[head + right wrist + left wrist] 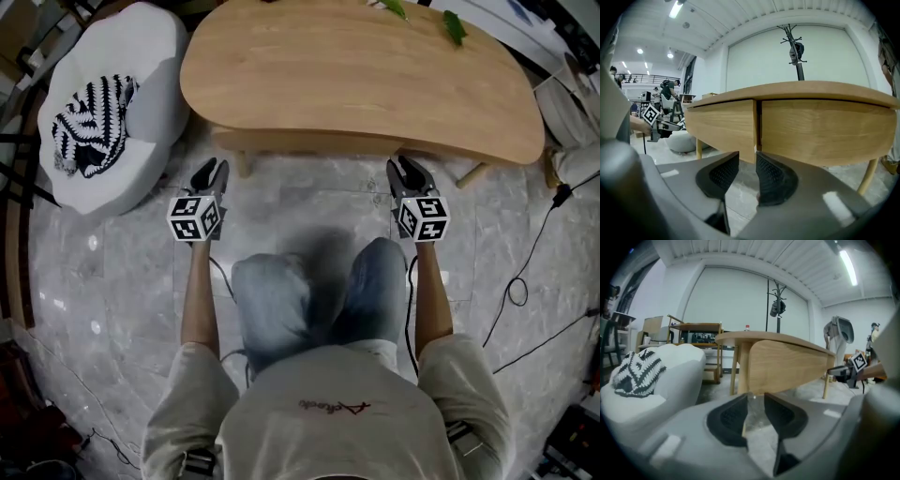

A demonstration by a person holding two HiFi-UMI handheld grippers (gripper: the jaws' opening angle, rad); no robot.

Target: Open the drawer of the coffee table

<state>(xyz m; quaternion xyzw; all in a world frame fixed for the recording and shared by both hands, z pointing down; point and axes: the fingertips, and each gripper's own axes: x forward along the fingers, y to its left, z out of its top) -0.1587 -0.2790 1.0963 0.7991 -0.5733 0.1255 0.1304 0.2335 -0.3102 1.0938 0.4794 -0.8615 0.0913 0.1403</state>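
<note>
The wooden coffee table stands in front of me on the marble floor. Its front shows two drawer panels parted by a vertical seam. My left gripper hovers just short of the table's front edge near its left leg, open, with nothing between its jaws. My right gripper is also open and empty at the front edge further right, and its jaws point at the seam just below the panels. Neither gripper touches the wood.
A white beanbag with a black-and-white striped cloth sits left of the table. Cables trail over the floor at the right. My knees are behind the grippers. A coat stand and a shelf stand beyond.
</note>
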